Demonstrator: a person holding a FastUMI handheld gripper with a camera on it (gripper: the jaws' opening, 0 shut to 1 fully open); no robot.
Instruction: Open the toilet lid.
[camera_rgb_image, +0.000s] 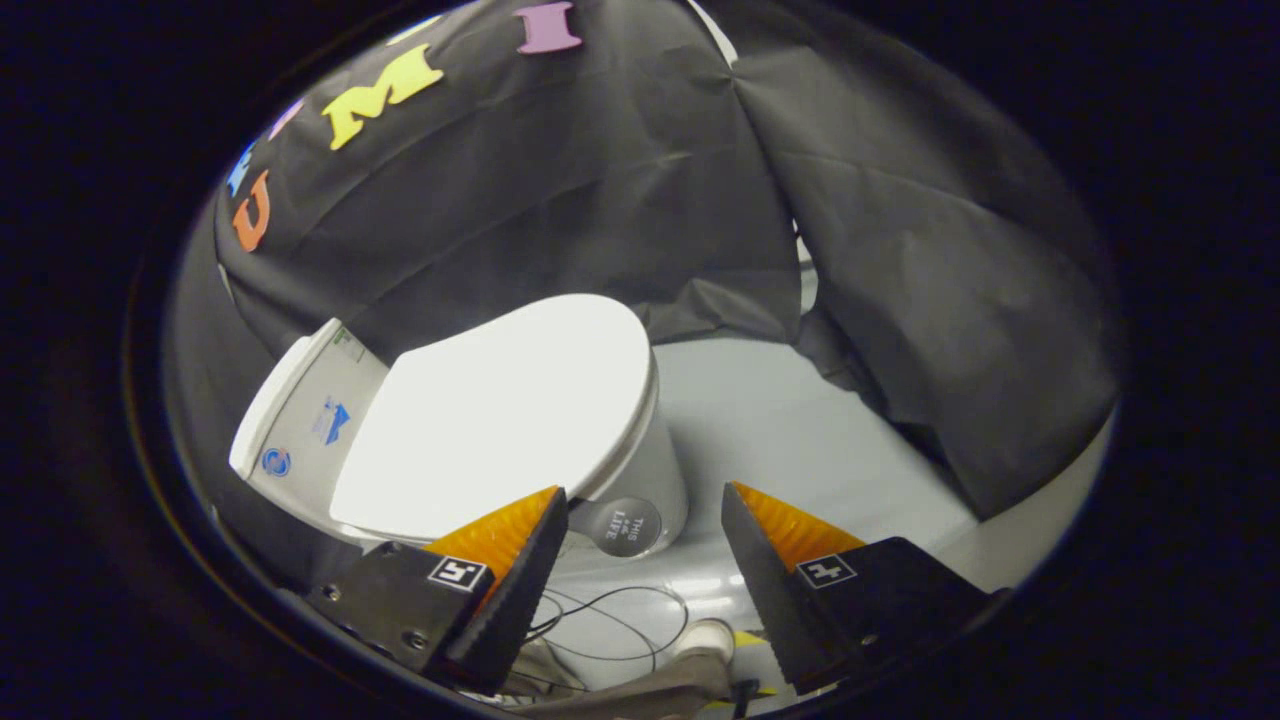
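A white toilet (655, 470) stands on a pale floor, seen tilted. Its glossy white lid (500, 410) lies flat down over the seat, brightly lit. The tank (305, 410) with small blue stickers sits behind the lid. My gripper (645, 490) is open, held above and in front of the bowl. One fingertip (540, 510) overlaps the lid's front rim in the view; whether it touches is unclear. The other fingertip (745, 510) hangs over bare floor beside the bowl. Nothing is between the fingers.
Black cloth (900, 250) drapes the booth behind and beside the toilet. A round grey disc (624, 525) lies at the bowl's base. Thin dark cables (620, 625) loop on the pale floor (790, 430) below the fingers.
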